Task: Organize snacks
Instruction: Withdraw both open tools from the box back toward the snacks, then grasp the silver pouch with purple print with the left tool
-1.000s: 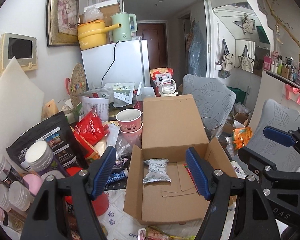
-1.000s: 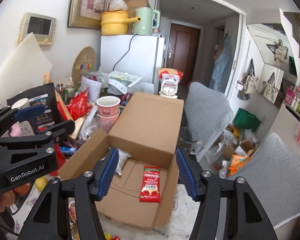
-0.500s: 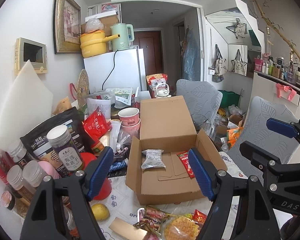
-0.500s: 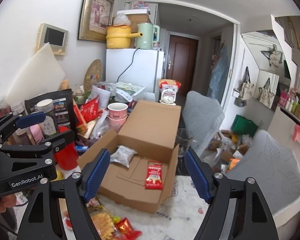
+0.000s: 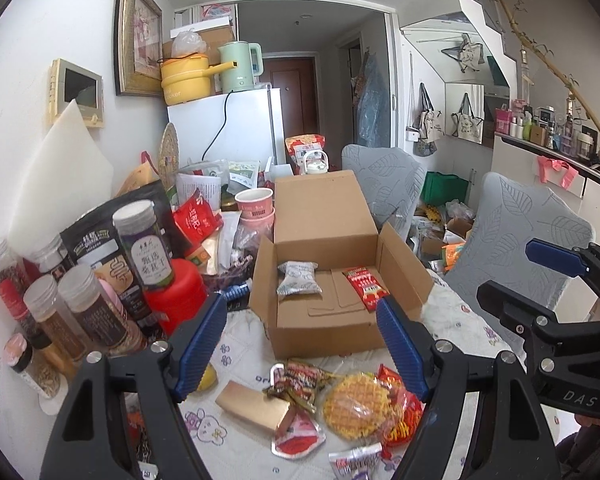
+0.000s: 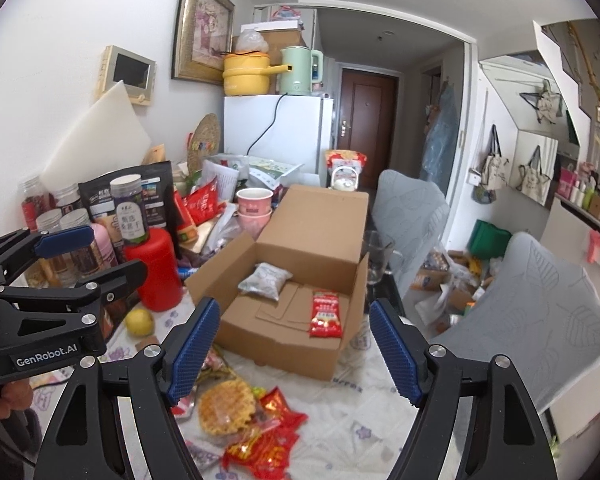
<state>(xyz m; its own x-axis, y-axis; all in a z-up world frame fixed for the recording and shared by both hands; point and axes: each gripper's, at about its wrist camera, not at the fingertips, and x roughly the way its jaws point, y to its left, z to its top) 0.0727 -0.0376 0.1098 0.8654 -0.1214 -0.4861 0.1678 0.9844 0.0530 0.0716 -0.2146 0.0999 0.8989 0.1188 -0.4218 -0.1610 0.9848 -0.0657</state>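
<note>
Left gripper (image 5: 300,344), right gripper (image 6: 294,346): jaws spread, empty. Cardboard box (image 5: 324,332) at 12 o'clock holds grey packet (image 5: 298,283), red packet (image 5: 366,287) (apart). Waffle snack (image 5: 358,406) on table (image 5: 240,356).

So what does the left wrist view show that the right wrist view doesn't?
Only the left wrist view shows the gold box and the silver packet at the near edge. Only the right wrist view shows the clear glass beside the cardboard box. Both show the box open with a grey pouch and a red packet inside, the waffle snack in front, and both hand-held grippers empty.
</note>
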